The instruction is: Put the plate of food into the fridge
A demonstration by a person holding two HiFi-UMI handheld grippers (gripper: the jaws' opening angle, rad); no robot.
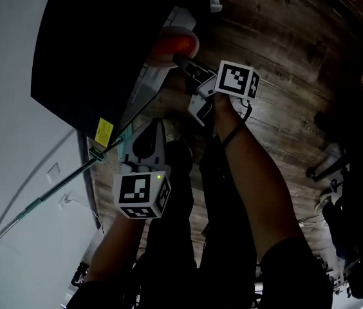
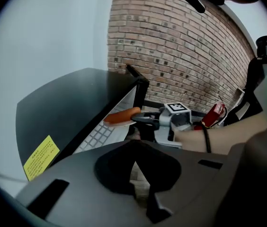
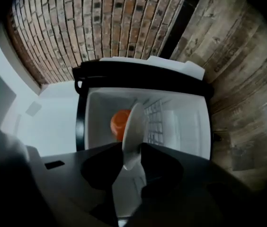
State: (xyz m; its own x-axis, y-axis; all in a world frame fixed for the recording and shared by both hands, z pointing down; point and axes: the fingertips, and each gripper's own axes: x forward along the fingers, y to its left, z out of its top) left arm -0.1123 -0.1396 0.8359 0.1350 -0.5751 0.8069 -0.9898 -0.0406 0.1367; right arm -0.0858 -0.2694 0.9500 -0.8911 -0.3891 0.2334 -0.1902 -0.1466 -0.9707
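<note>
The right hand-held gripper [image 3: 133, 151] is clamped on the rim of the white plate [image 3: 135, 124], which carries an orange piece of food [image 3: 117, 124]. It holds the plate at the mouth of the open black mini fridge [image 1: 91, 50], in front of the white interior and its wire shelf [image 3: 155, 119]. The left hand-held gripper [image 2: 134, 148] hangs lower beside the fridge over the wooden floor [image 1: 284, 56], its jaws together with nothing between them.

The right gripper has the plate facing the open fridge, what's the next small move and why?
Probably ease the right gripper forward, carrying the plate into the fridge: its jaws clamp the plate's rim, the fridge stands open, and its white interior lies straight ahead.
</note>
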